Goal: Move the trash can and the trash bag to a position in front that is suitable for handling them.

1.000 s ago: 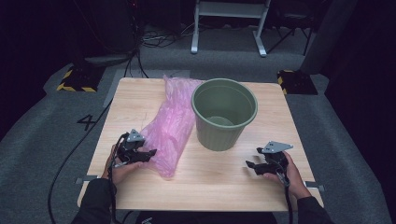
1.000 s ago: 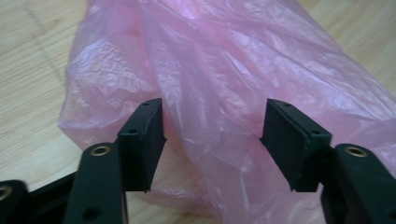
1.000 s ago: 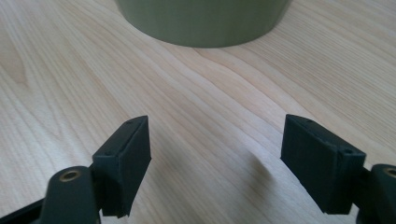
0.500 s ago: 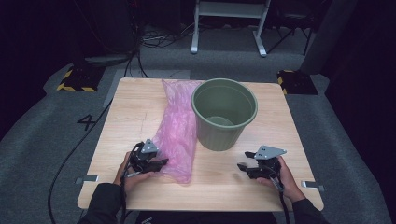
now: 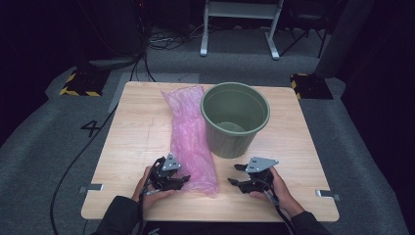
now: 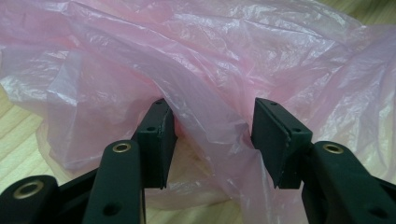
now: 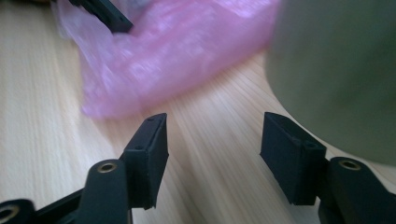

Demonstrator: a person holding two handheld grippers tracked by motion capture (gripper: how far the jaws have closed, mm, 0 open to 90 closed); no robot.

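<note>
**Two grippers at the near end of a long pink bag**

Lying flat on the wooden table (image 5: 132,132), the pink bag (image 5: 191,137) — long axis running from the far table edge toward the person, pressed along the left flank of the green bucket (image 5: 235,120) and touching its wall. Far end level with the bucket's rim side, near end past the bucket's base and pointing at the near table edge, slightly splayed there.

At that near end, left of the bucket: the left gripper (image 6: 210,133), jaws about half apart, just been opening slightly after closing, a raised fold of the film standing between the pads (image 6: 161,140) and brushing both, not visibly pinched flat.

Near side of the bucket, a little right of the bag's end: the right gripper (image 7: 212,142), jaws apart with bare wood between them, just been closing, aimed toward the bag's corner with the bucket wall just beside its right jaw.

Room for moving — broad bare wood left of the bag out to the table's left edge, a narrower strip right of the bucket, a band of open wood between bucket and near edge. No gap between bag and bucket.
</note>
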